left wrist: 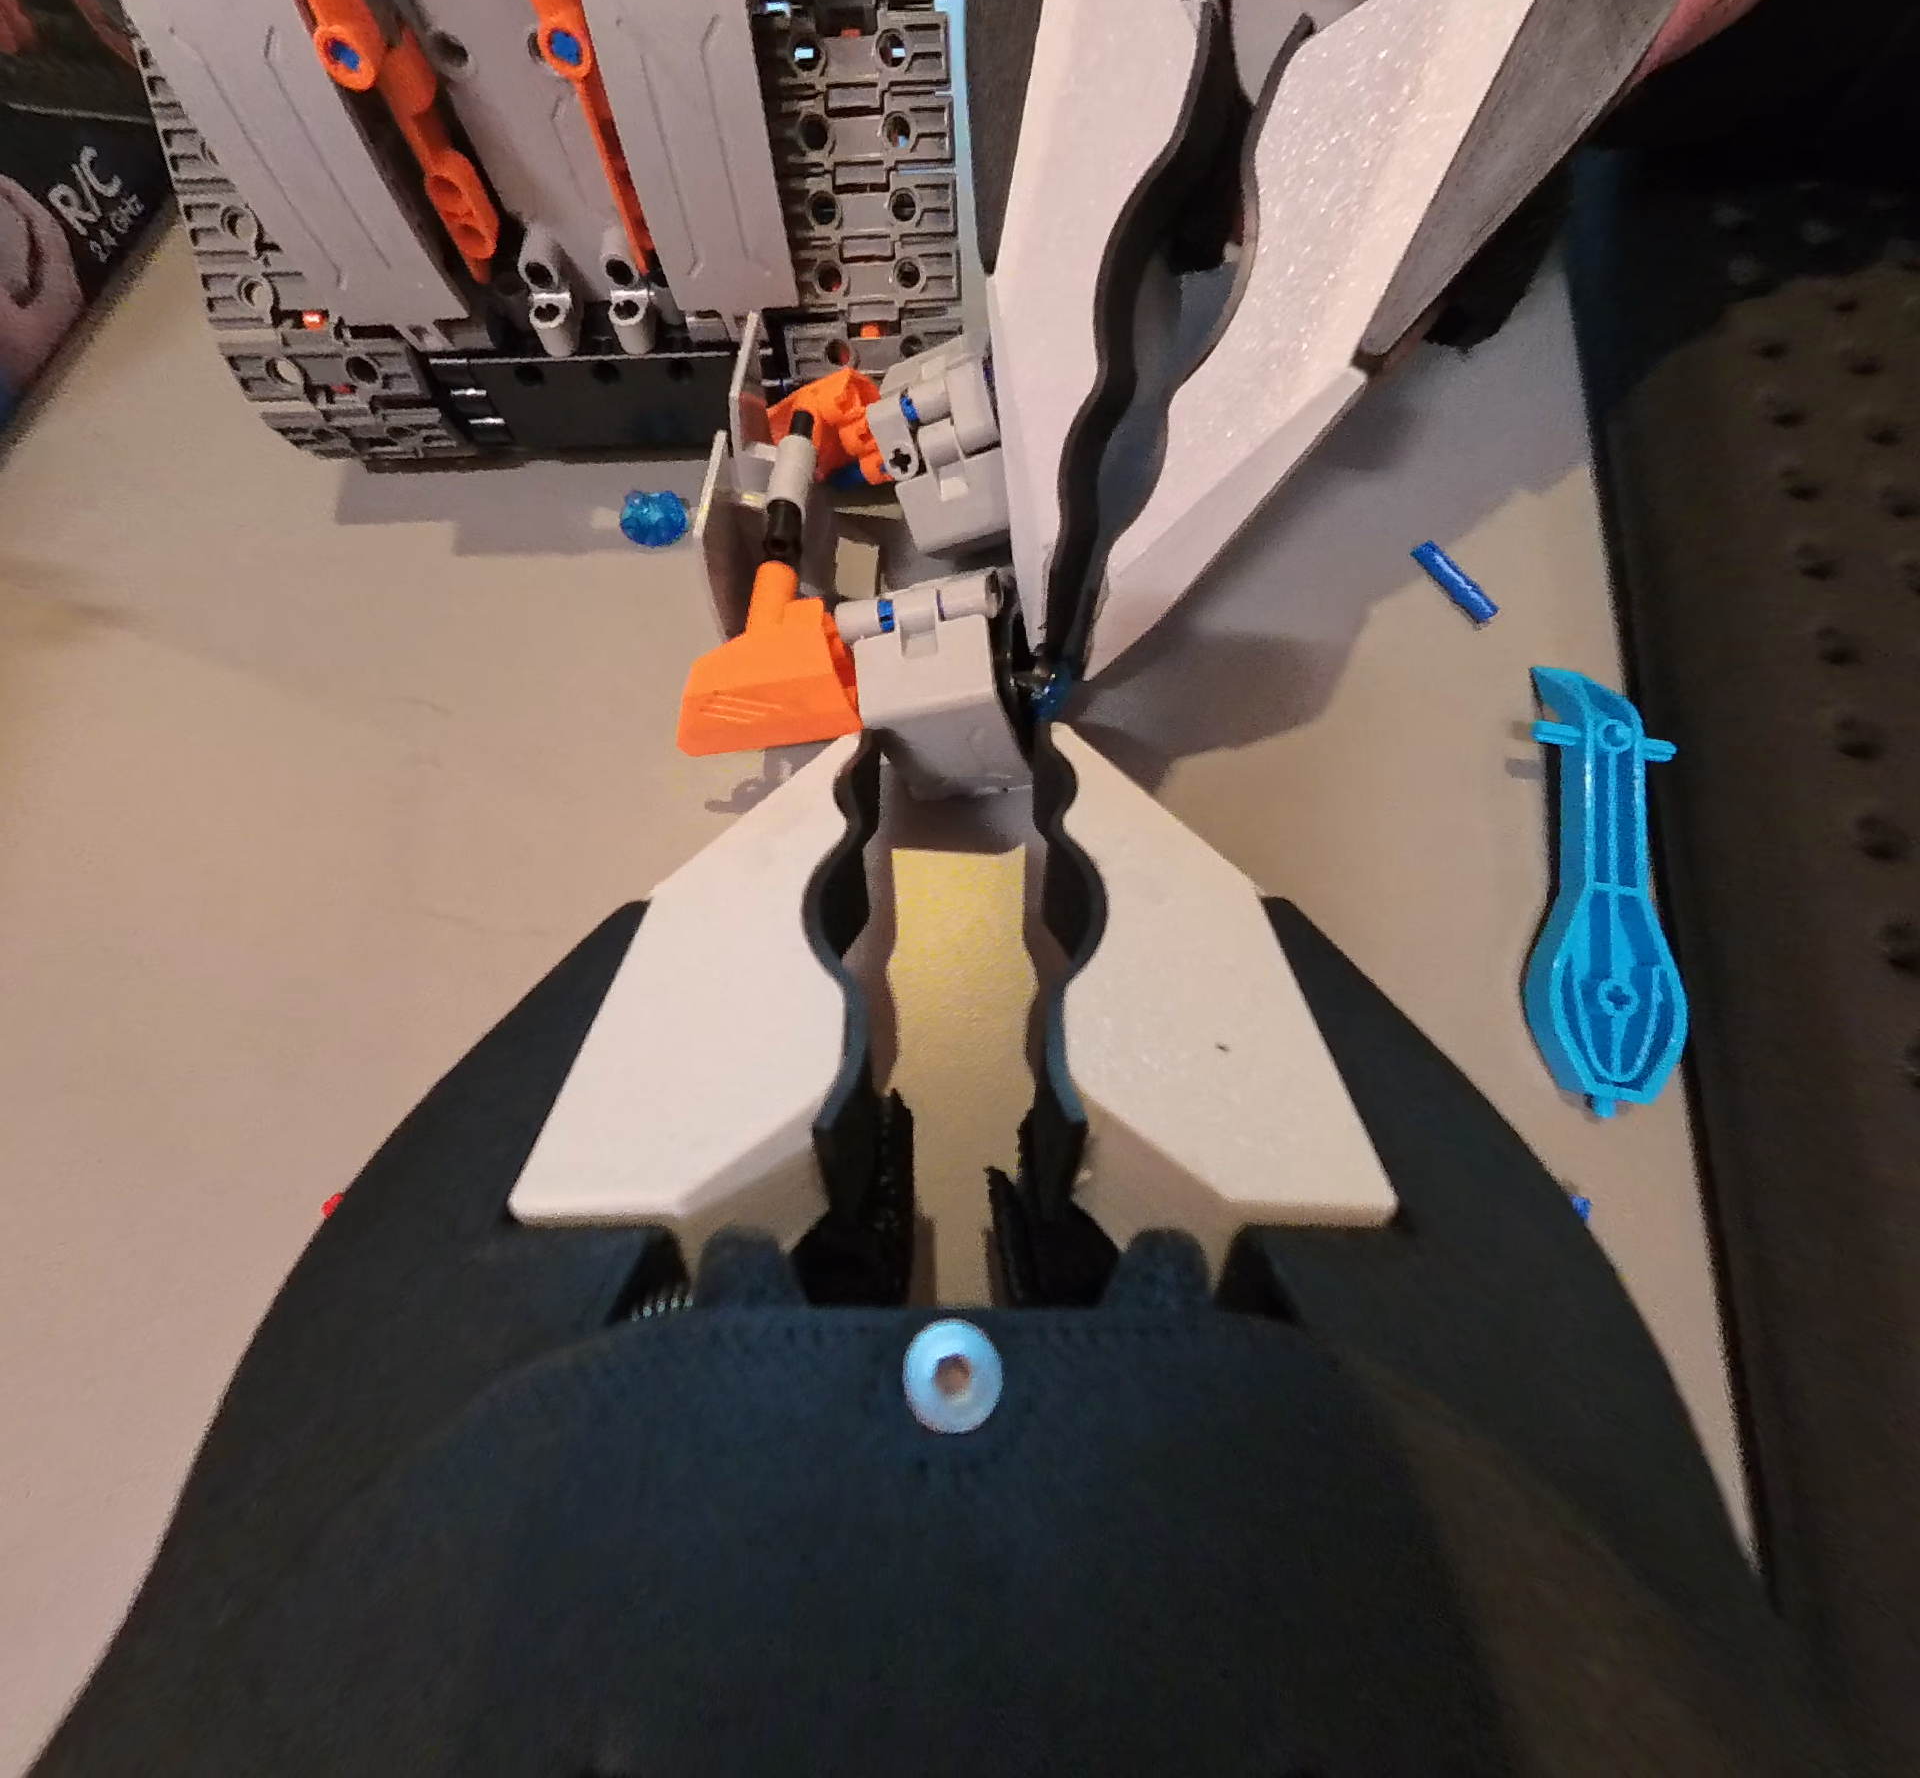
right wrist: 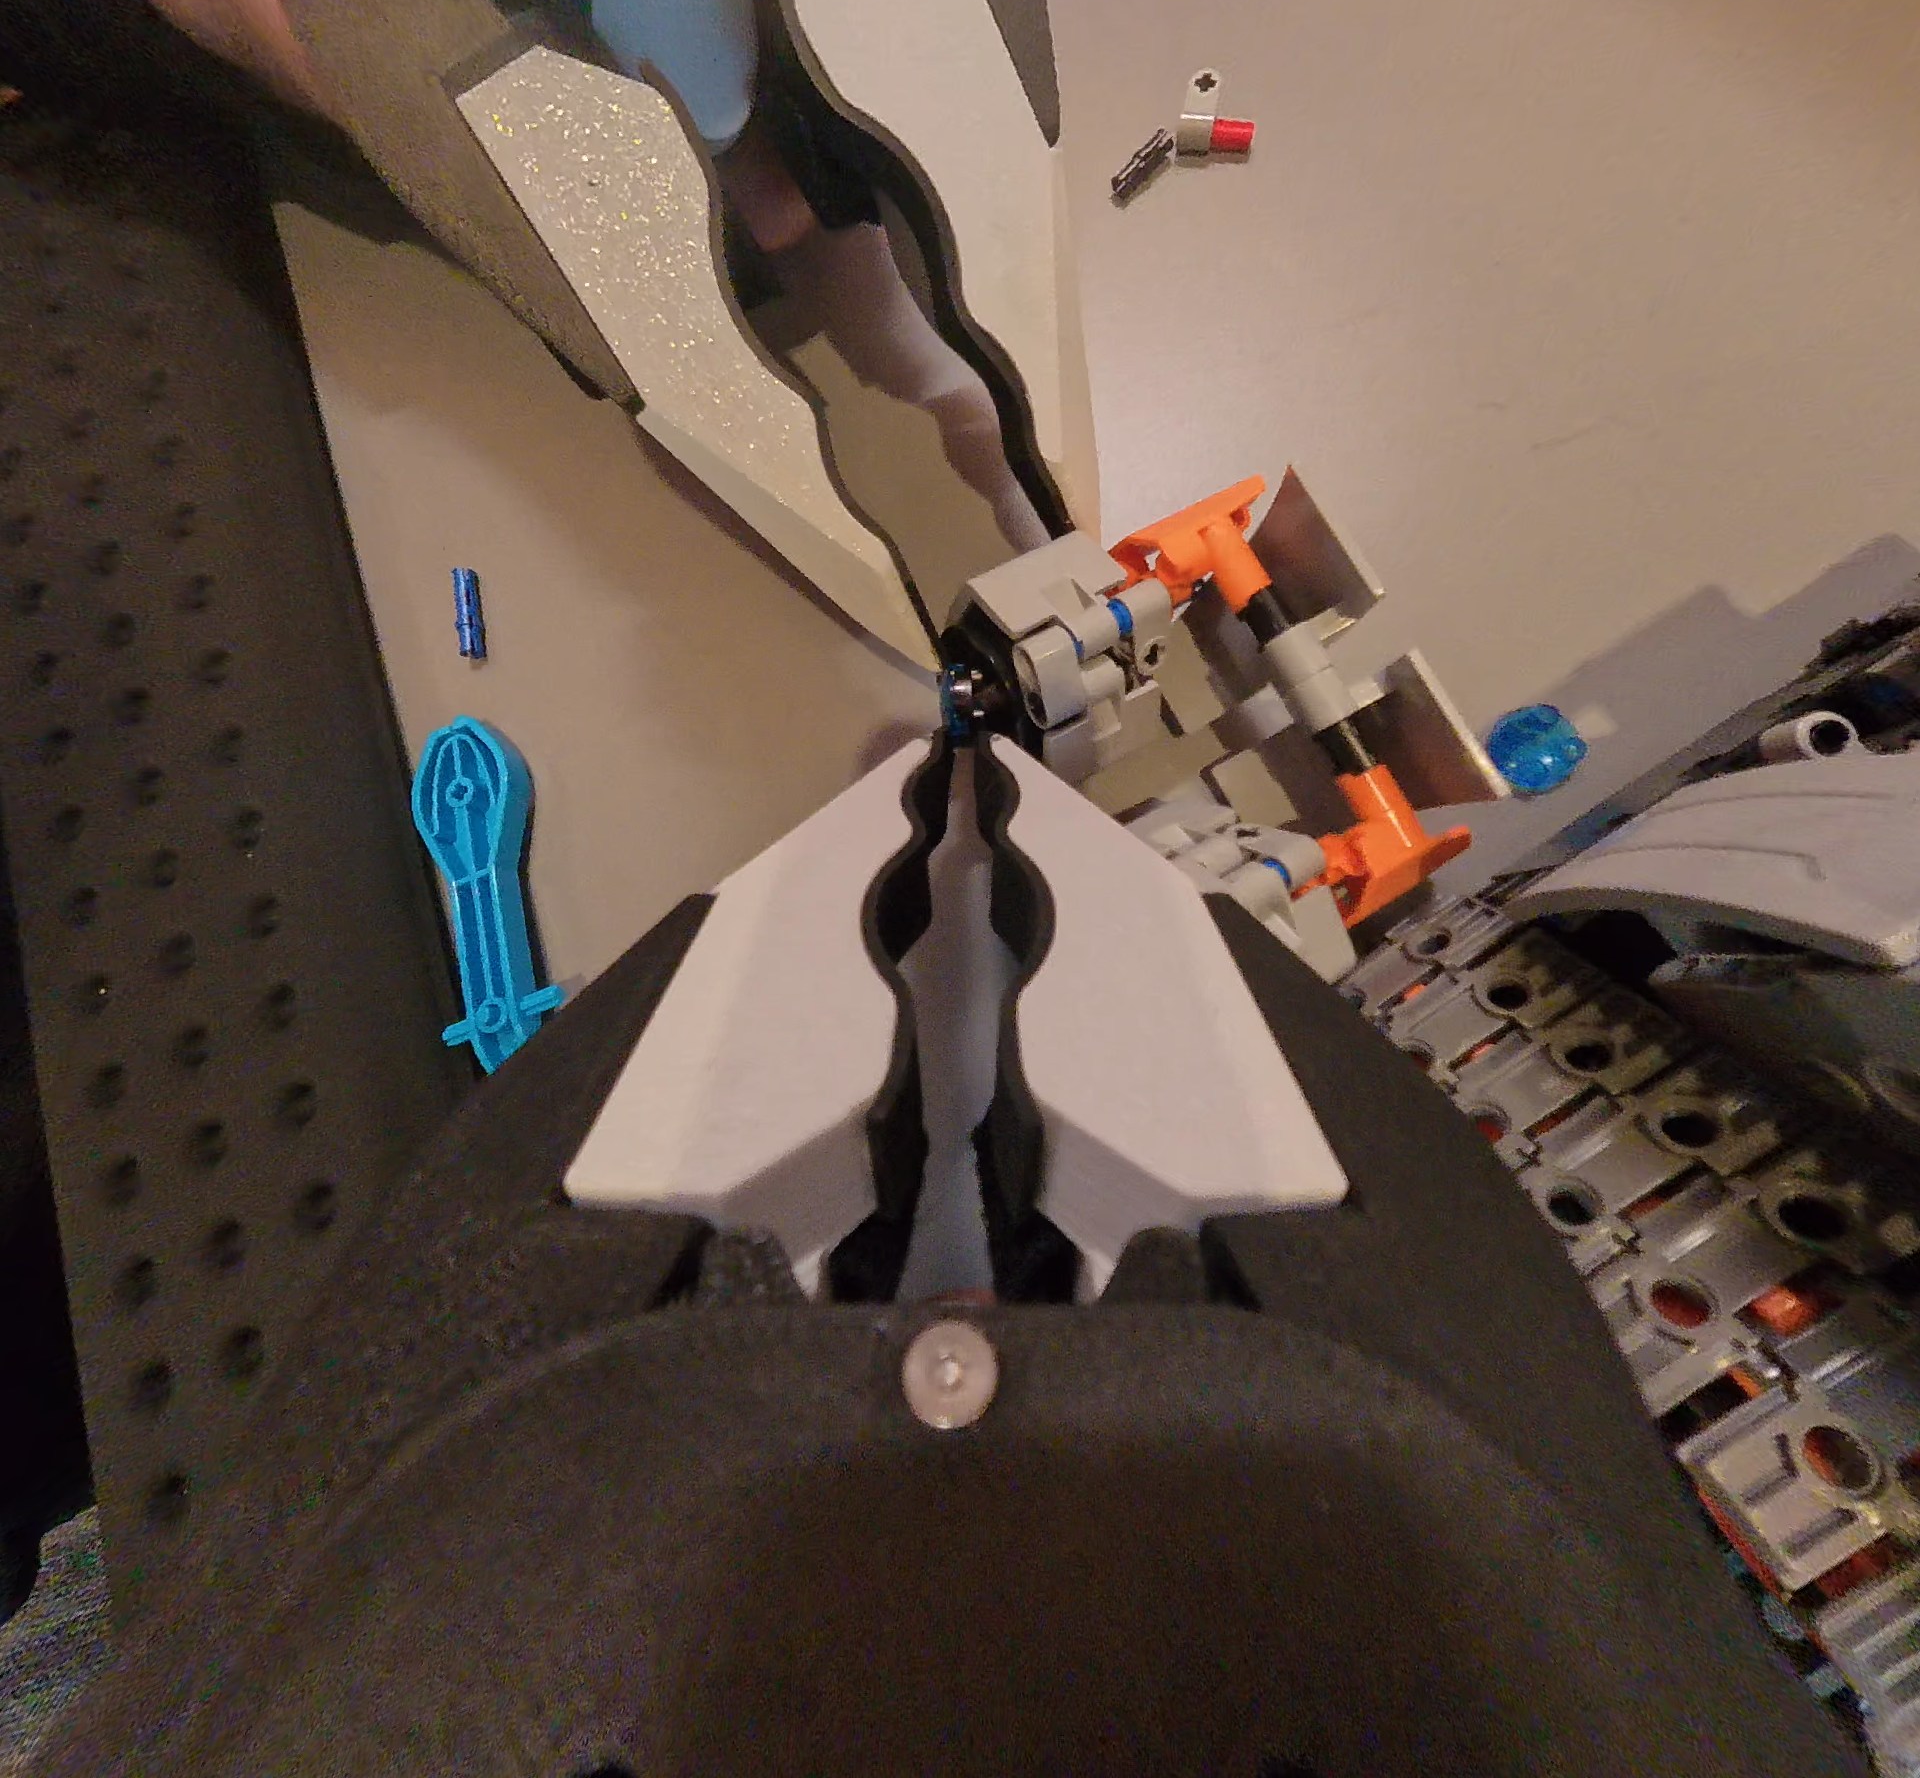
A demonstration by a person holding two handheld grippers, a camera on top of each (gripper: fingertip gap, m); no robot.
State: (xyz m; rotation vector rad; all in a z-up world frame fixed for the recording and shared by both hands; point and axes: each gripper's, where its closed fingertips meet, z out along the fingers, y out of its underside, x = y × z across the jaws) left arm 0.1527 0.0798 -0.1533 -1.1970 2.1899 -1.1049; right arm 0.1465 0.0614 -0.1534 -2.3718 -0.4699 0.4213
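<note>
Big tracked brick vehicle (left wrist: 499,170) sits at the back of the tabletop (left wrist: 260,793). In front, the left gripper (left wrist: 951,762) has its jaws clamped around a small grey-and-orange subassembly (left wrist: 925,689). The right gripper (right wrist: 961,752) pinches a tiny blue pin (right wrist: 956,694) at the subassembly's side. A blue separator tool (left wrist: 1605,897) lies nearby, untouched.

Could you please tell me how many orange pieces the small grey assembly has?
2: one orange piece at the black axle's upper end, another at its lower end; others may be hidden.
</note>
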